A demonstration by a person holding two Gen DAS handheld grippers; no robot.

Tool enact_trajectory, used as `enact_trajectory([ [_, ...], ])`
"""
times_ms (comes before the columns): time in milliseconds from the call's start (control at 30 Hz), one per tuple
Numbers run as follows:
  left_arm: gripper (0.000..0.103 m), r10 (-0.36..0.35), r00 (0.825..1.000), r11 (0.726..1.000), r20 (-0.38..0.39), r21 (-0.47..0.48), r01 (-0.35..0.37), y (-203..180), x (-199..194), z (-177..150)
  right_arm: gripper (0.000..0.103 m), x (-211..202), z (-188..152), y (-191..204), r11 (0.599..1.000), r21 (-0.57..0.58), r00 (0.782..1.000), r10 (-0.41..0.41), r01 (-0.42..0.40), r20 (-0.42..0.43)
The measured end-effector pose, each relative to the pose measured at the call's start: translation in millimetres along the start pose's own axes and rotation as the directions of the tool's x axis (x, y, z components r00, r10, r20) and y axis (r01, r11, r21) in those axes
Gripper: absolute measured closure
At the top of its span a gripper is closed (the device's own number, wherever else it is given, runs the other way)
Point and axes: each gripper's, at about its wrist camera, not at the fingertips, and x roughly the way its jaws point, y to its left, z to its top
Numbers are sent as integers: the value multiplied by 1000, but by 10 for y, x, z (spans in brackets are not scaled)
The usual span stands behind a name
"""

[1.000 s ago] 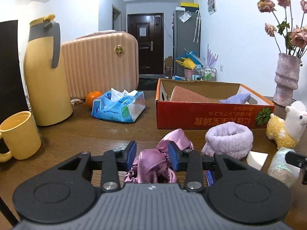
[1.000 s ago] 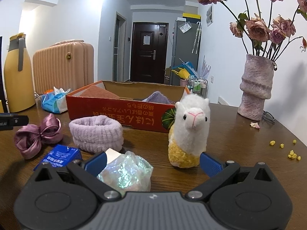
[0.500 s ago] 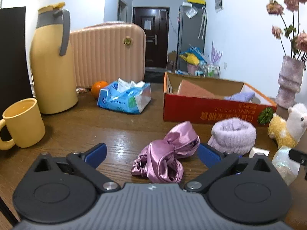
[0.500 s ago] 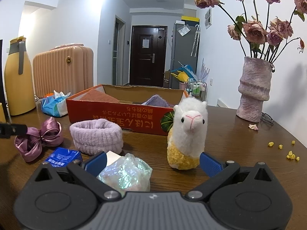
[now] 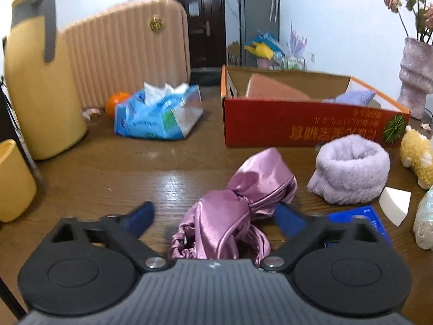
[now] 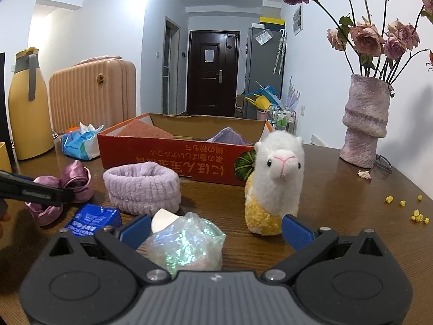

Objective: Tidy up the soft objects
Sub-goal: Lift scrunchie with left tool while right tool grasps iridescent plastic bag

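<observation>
The left tongs [image 5: 213, 214] are low over the wooden tabletop [image 5: 113, 173] with a pink satin scrunchie [image 5: 238, 203] lying between their blue pads. The jaws have just been closing, yet the left pad [image 5: 140, 214] is still apart from the fabric, so the tongs count as released; the right pad sits close beside the cloth, and contact there cannot be told.

Just to the right of the scrunchie lie a fluffy lilac headband [image 5: 349, 168], a white sponge wedge [image 5: 393, 200] and a blue packet [image 5: 362, 219]. Farther back stands a red cardboard box [image 5: 305, 124], open on top, holding a brown cloth [image 5: 273, 89] and a lilac cloth [image 5: 351, 97].

The right tongs [image 6: 216, 227] are released, jaws wide, with a shiny crumpled plastic bag [image 6: 186, 243] between them but not pinched. A plush alpaca [image 6: 276, 178] stands upright near the right pad.

At the far left stand a yellow jug [image 5: 35, 81], a yellow mug [image 5: 13, 181], a tissue pack [image 5: 159, 113], an orange [image 5: 115, 101] and a pink suitcase [image 5: 127, 48]. A vase [image 6: 365, 124] of dried roses is at far right.
</observation>
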Motion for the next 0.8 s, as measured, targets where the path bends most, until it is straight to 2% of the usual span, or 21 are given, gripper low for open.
enact_trajectory([
  [67, 50, -37, 999, 999, -35, -23, 36, 45, 48, -1, 0, 11, 1, 28, 1000, -1, 1000, 5, -5, -4],
  [167, 58, -44, 999, 999, -24, -30, 43, 64, 3, -4, 0, 43, 1, 87, 1000, -7, 1000, 12, -12, -15],
  [300, 60, -45, 999, 998, 14, -33, 46, 65, -117, 2, 0, 102, 3, 167, 1000, -14, 999, 19, -20, -39],
  [500, 60, -25, 993, 998, 117, -57, 32, 79, -420, 27, 3, 283, 8, 216, 999, -1, 993, 40, -40, -113],
  [600, 60, -26, 988, 997, 154, -64, 36, 72, -554, 22, 17, 363, 5, 238, 998, 10, 988, 57, -56, -146],
  [633, 60, -30, 986, 997, 163, -65, 41, 64, -588, 17, 28, 379, 2, 245, 998, 13, 986, 65, -63, -154],
  [667, 60, -34, 985, 997, 171, -65, 45, 56, -618, 11, 44, 387, -4, 252, 997, 14, 985, 71, -70, -159],
  [700, 60, -37, 984, 997, 176, -61, 49, 43, -642, 9, 52, 391, -9, 254, 997, 15, 984, 79, -78, -162],
  [733, 60, -41, 983, 997, 181, -54, 52, 26, -659, 2, 59, 386, -14, 253, 996, 19, 983, 88, -86, -162],
  [800, 60, -45, 982, 998, 184, -43, 54, -1, -666, -2, 64, 349, -17, 246, 996, 22, 986, 89, -87, -143],
])
